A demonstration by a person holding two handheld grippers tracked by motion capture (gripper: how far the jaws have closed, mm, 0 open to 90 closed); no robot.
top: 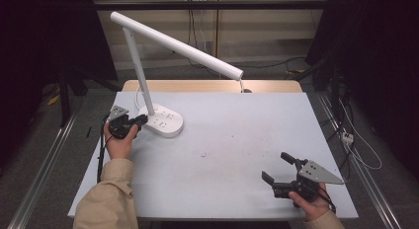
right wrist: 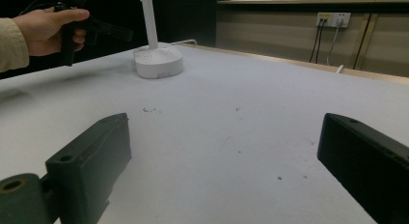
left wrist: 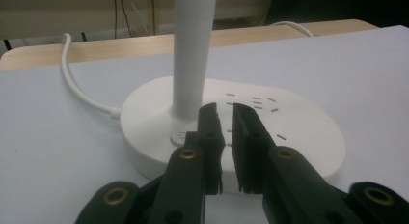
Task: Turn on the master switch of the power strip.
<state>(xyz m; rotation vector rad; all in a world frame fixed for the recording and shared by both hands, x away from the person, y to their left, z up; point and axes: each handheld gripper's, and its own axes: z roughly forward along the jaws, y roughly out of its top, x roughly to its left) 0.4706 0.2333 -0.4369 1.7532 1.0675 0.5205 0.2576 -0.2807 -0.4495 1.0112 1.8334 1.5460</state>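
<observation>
The left gripper (top: 141, 121) sits at the near left edge of the lamp base (top: 163, 121), held level in the person's left hand (top: 118, 142) and pointing right toward the lamp. In the left gripper view its two black jaws stand nearly together, with only a narrow slit between them and nothing caught in that slit; the tips (left wrist: 226, 118) hang over the near part of the white base (left wrist: 299, 137), just in front of a small round button (left wrist: 179, 136) at the foot of the lamp's post (left wrist: 193, 50). Whether the tips actually touch the base I cannot tell. The right gripper (top: 277, 170) rests low over the near right part of the table (top: 232, 140), well apart from the lamp, held in the person's right hand (top: 311, 204); its jaws are spread wide, and the right gripper view shows bare tabletop (right wrist: 231, 137) between them, with nothing held. By count: one desk lamp (top: 173, 44), standing at the far left of the table, with one oval base, one upright post and one long slanting head that reaches right; one white cord (left wrist: 77, 84) leaving the base on its far left side; two grippers, one in each hand; one table with a pale cover and a few small dark specks (right wrist: 149, 109) on it.
</observation>
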